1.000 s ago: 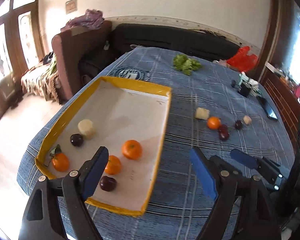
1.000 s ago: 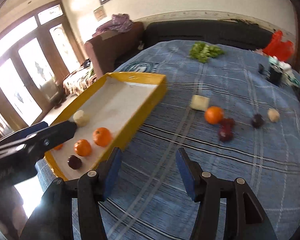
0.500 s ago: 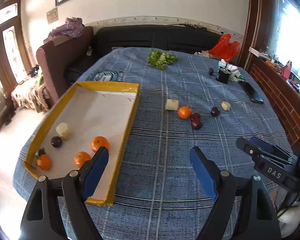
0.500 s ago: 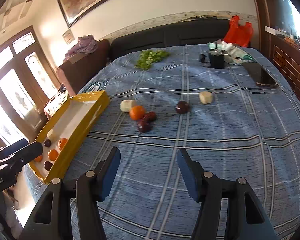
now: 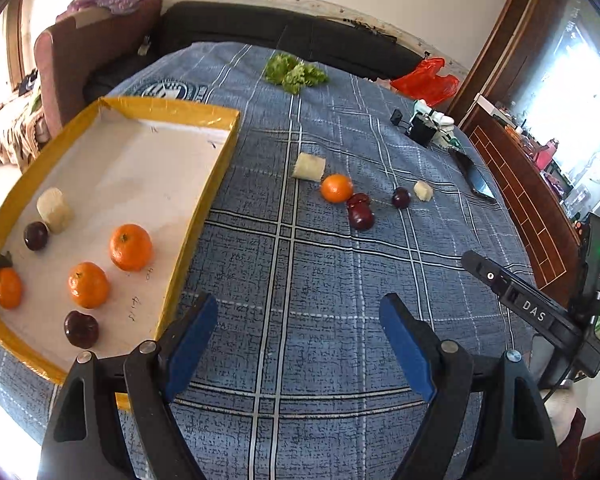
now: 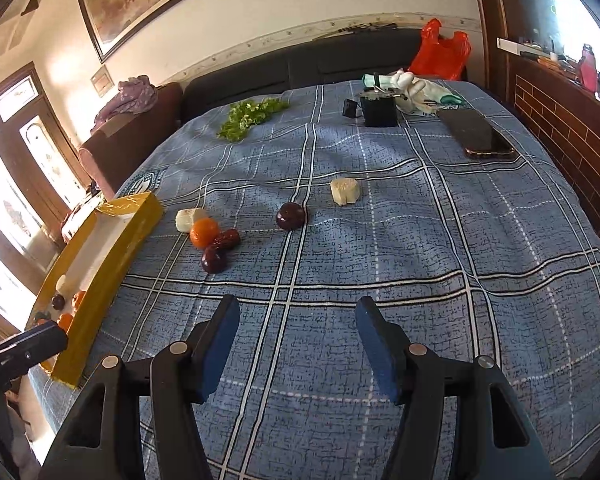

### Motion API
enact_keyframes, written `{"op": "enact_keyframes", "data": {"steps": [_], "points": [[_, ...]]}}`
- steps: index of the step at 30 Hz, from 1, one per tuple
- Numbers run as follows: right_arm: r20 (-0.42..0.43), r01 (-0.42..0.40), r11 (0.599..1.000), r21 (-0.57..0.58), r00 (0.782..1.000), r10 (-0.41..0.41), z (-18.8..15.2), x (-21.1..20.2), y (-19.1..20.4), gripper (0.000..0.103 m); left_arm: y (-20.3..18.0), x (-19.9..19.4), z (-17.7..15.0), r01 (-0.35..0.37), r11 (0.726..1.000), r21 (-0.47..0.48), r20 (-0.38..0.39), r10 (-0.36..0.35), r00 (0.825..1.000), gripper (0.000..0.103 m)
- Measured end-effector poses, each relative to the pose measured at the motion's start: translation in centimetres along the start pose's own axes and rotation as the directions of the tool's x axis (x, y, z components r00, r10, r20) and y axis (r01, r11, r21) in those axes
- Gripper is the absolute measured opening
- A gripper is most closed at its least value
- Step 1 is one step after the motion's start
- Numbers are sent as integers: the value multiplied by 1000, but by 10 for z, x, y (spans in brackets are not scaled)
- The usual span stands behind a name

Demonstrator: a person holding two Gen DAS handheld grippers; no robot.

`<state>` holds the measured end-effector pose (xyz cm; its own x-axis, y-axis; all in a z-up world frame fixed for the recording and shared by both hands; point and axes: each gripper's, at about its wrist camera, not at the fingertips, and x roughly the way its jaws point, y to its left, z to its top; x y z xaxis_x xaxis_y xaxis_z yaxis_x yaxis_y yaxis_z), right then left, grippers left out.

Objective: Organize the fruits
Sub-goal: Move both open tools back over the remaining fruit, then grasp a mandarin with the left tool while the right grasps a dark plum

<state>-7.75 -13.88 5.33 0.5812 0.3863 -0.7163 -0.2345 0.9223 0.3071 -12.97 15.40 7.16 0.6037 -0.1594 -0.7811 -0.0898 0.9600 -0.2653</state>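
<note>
- The left tool [image 5: 298, 334] hangs above the blue checked desk [image 5: 324, 280], released, nothing between its blue pads.
- The right tool [image 6: 296, 340] also hangs above the cloth with nothing between its pads; its jaws are opening.
- On the left lies a yellow-edged tray [image 5: 204, 204] that holds three oranges [image 5: 131, 247], two dark plums [image 5: 81, 329] and one pale cut piece [image 5: 54, 210].
- Farther out, right of the tray, loose fruit lies on the cloth: a pale chunk [image 5: 309, 167], an orange [image 5: 336, 188] touching two dark red fruits [image 5: 360, 216], then a plum [image 5: 401, 197] and another pale piece [image 5: 423, 191].
- Far away lie green leaves [image 5: 294, 72], a phone [image 6: 476, 133] and a red bag [image 6: 440, 50].
</note>
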Motion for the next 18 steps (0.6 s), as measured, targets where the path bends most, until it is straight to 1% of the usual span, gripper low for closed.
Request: {"op": "enact_keyframes", "data": {"steps": [4, 7, 8, 11, 14, 18], "points": [[-32, -23, 999, -39, 999, 22, 9, 23, 18, 65, 11, 6, 9, 13, 999, -37, 5, -13, 1000, 83], [-55, -57, 994, -89, 997, 52, 22, 54, 41, 65, 22, 4, 25, -11, 999, -42, 26, 12, 1000, 83], [-58, -60, 993, -105, 997, 54, 24, 64, 47, 65, 26, 3, 31, -9, 999, -50, 36, 11, 999, 83], [-76, -53, 986, -161, 996, 41, 30, 93, 63, 65, 35, 7, 47, 14, 997, -75, 37, -11, 999, 83], [-101, -66, 982, -174, 994, 49, 32, 112, 70, 65, 37, 20, 61, 46, 994, -100, 22, -44, 999, 82], [-89, -74, 975, -210, 994, 56, 33, 116, 79, 65, 29, 46, 79, 79, 991, -106, -5, -80, 997, 82]]}}
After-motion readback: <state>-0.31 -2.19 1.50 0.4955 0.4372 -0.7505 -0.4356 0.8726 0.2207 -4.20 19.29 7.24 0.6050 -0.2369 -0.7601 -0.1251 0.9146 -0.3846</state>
